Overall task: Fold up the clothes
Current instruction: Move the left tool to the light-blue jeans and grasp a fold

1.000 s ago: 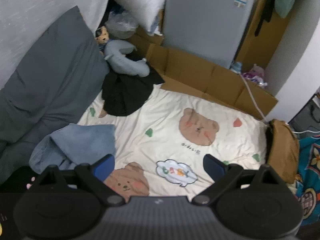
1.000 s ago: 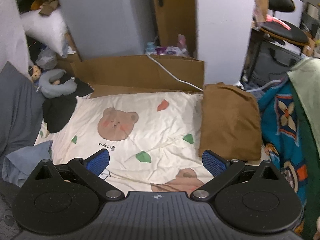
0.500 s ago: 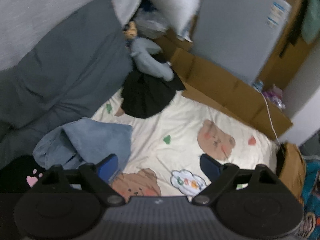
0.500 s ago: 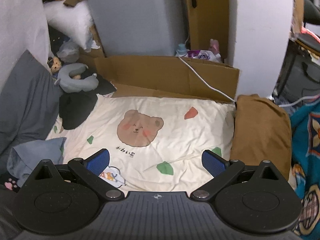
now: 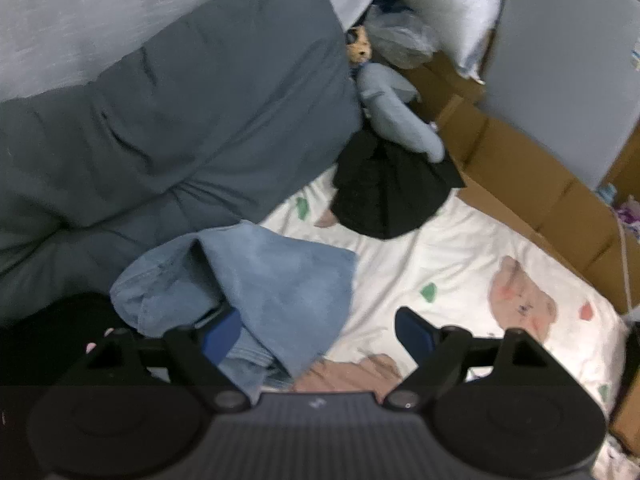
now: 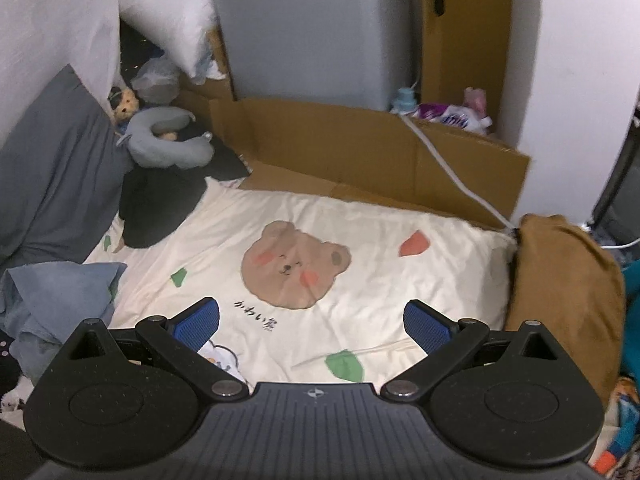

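We are holding the left gripper (image 5: 318,330) spread wide over the crumpled light-blue cotton garment (image 5: 256,284), which is lying at nine o'clock on the cream bear-print bedsheet (image 6: 360,280). The right gripper (image 6: 312,320) is also released, holding nothing. We judge a grasp of the cloth edge is coming.

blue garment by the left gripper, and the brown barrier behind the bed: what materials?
Blue garment: soft woven cotton, maybe light denim or chambray; matte, faded, with a stitched seam and limp folds. Blur leaves the weave open. Brown barrier: corrugated cardboard by the look; flat matte tan panels with sharp crease lines and a raw cut edge.
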`<state>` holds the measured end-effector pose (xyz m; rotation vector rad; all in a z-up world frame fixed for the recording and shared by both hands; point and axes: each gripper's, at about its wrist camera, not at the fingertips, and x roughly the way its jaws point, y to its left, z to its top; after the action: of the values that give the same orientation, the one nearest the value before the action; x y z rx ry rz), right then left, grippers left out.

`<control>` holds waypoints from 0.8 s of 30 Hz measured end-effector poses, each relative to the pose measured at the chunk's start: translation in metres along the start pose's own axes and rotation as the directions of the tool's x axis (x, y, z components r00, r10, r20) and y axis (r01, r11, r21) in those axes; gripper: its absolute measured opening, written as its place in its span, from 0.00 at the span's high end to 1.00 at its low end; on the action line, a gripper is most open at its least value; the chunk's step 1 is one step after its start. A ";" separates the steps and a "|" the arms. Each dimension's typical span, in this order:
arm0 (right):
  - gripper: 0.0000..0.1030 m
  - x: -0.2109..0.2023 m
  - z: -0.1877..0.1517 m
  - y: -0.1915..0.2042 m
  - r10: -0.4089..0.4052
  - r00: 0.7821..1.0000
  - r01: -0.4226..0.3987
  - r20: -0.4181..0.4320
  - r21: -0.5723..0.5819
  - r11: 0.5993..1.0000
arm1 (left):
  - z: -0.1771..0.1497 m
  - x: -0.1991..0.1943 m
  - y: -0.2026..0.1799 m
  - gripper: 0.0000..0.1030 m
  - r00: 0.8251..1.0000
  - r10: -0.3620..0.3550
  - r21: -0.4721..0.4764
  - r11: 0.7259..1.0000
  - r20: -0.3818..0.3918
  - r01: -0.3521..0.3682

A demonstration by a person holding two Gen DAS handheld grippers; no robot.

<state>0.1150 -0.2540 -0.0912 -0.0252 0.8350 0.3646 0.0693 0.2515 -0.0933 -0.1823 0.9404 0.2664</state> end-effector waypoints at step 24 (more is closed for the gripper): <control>0.11 0.178 -0.042 0.124 0.283 0.930 -0.332 -0.232 -0.206 0.921 | -0.096 0.138 0.071 0.30 0.965 0.192 -0.066 0.976 -0.179 -0.207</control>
<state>0.1533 -0.0901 -0.2344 -0.1609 0.9907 0.7729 0.0511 0.3135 -0.2637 -0.1899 1.1212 0.4832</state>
